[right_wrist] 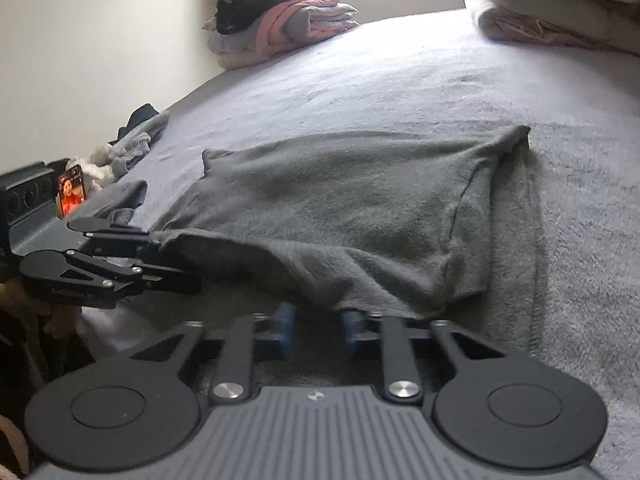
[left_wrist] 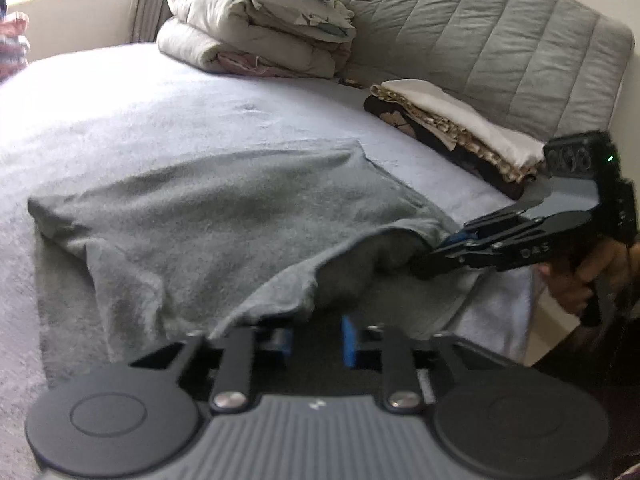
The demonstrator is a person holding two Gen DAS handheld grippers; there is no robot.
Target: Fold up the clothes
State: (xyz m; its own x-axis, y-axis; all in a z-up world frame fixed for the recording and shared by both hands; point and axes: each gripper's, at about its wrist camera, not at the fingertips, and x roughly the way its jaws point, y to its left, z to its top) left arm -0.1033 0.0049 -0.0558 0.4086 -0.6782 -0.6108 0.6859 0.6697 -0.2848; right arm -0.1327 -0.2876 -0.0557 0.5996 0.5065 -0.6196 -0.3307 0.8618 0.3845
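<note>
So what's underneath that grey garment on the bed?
The grey garment lies on the fluffy pale bedspread, which shows all around it. Its near edge is lifted, showing only a dark hollow. Whether anything lies beneath the flat part is hidden.

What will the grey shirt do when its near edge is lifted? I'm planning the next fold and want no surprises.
The grey shirt will probably sag between the left gripper and right gripper, since its near edge already droops in soft folds. It looks light and thin. Its fuzzy knit probably won't slide much on the plush bed cover.
</note>
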